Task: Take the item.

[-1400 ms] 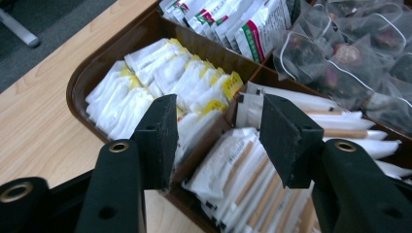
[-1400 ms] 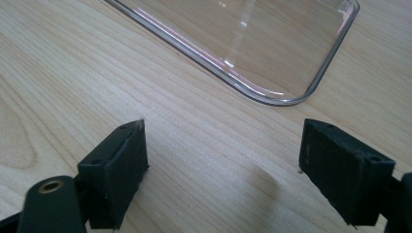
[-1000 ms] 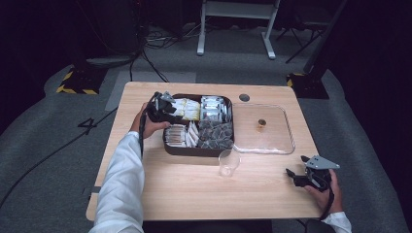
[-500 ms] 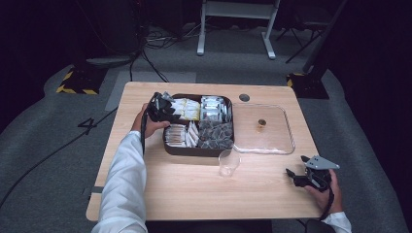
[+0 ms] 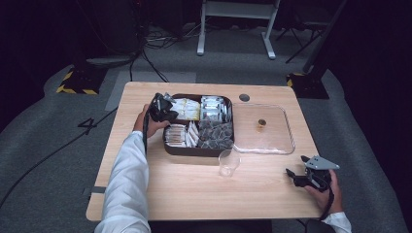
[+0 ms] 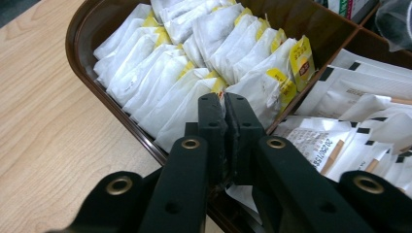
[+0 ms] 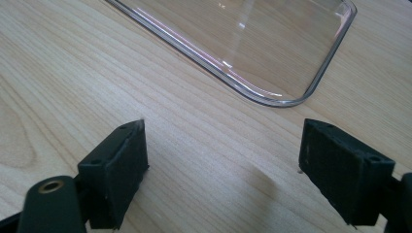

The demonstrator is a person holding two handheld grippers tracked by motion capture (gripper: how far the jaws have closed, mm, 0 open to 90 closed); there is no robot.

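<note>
My left tool (image 6: 224, 104) clenched, jaws just closed, apparently pinching yellow-tagged tea sachet (image 6: 204, 104) at tray (image 6: 80, 53) edge; right tool (image 7: 221, 170) released, idle, well apart.

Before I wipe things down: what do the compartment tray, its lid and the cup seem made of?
Tray: dark brown glossy plastic, apparently, rim shines. Lid: clear hard plastic, probably; woodgrain shows through. Cup: clear, glass or plastic, can't tell.
</note>
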